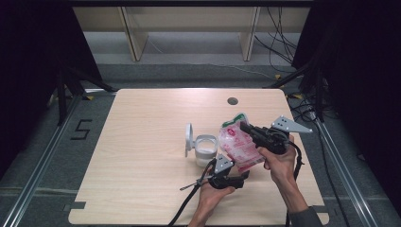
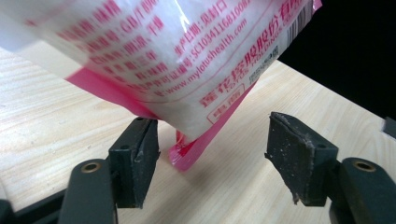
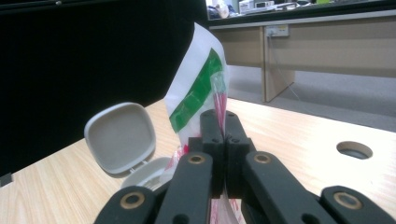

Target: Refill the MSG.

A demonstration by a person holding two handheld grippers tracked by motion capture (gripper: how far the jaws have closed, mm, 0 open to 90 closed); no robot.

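Note:
A clear bag (image 1: 239, 144) with pink print and white grains hangs tilted above the table, beside a white tub (image 1: 205, 147) whose flip lid (image 1: 188, 138) stands up. My right gripper (image 1: 243, 126) is shut on the bag's top edge; in the right gripper view its jaws (image 3: 225, 135) pinch the film just below the green stripe of the bag (image 3: 196, 88), with the tub's lid (image 3: 120, 137) to the left. My left gripper (image 1: 242, 178) sits under the bag's lower end. In the left gripper view it (image 2: 210, 158) stands open, the bag's (image 2: 187, 56) pink bottom corner hanging between the pads without touching them.
The wooden table (image 1: 142, 156) has a round cable hole (image 1: 232, 100) near its far edge. Dark curtains flank both sides, and a wooden frame stands behind the table. Cables trail from both grippers toward the near edge.

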